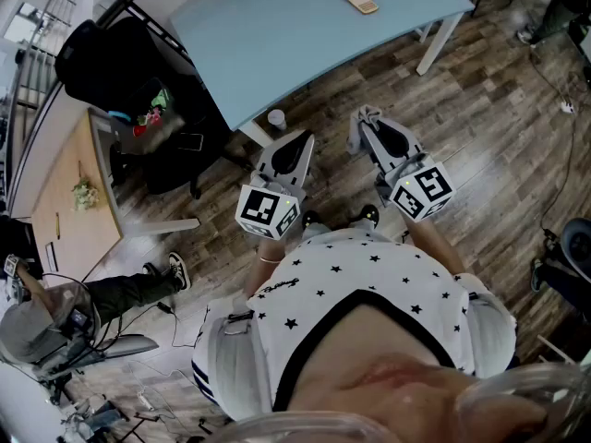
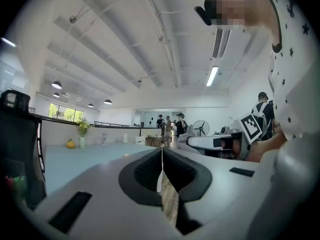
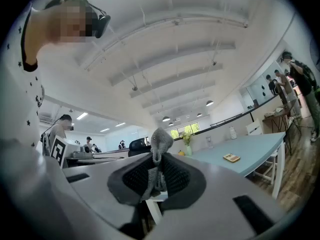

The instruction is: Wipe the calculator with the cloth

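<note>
Overhead, the small tan rectangular calculator [image 1: 359, 1] lies far out on the pale blue counter [image 1: 277, 44], well apart from the left gripper [image 1: 297, 141] and the right gripper [image 1: 367, 123]. Left gripper view — fingers pressed together, nothing between. Right gripper view — fingers pinch a grey knitted cloth [image 3: 159, 140]. A bite that thin could slip mid-wipe, and the unheld calculator may skid.

We face the table [image 1: 305, 35] at twelve o'clock, with the calculator [image 1: 359, 1] on its far part toward one. Short of its near edge are the left gripper [image 1: 303, 138] at eleven and the right gripper [image 1: 367, 118] at one, the cloth [image 3: 159, 139] between its jaws. A chair [image 1: 102, 58] stands at ten, left of the table.
</note>
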The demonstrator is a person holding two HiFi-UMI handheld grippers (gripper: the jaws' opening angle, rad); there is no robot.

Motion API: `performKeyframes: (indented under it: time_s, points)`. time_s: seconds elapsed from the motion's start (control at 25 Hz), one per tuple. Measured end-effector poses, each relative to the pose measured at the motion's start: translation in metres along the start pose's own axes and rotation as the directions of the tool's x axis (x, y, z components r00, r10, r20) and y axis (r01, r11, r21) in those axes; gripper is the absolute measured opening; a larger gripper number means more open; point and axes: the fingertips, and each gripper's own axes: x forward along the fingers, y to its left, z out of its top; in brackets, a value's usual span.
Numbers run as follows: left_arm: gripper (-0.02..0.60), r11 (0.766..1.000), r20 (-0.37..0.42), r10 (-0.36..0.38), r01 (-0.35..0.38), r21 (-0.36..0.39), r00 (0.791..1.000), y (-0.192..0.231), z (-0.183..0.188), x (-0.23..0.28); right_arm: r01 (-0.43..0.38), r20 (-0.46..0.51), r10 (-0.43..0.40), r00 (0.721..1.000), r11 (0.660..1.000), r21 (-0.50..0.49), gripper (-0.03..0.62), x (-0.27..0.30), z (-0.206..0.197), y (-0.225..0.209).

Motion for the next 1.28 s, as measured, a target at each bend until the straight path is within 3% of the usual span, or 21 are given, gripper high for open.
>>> performKeyframes:
  time_s: [0.52, 0.96, 1.28]
  points:
    - [0.031, 0.999, -0.029, -0.035, 0.035, 0.000, 0.999, -0.031, -0.007, 0.031, 0.020, 0.030, -0.022, 0.999, 0.998, 0.056, 0.041, -0.036, 0.002, -0.030]
    - [0.031, 0.996, -0.026, -0.091, 0.091, 0.015, 0.996, -0.089, -0.004, 0.091, 0.053, 0.049, -0.059, 0.997, 0.992, 0.111, 0.044, -0.091, 0.013, -0.092]
    - [0.031, 0.994, -0.045, -0.099, 0.101, 0.036, 0.994, -0.103, -0.007, 0.107, 0.068, 0.061, -0.075, 0.995, 0.991, 0.119, 0.044, -0.106, 0.016, -0.110]
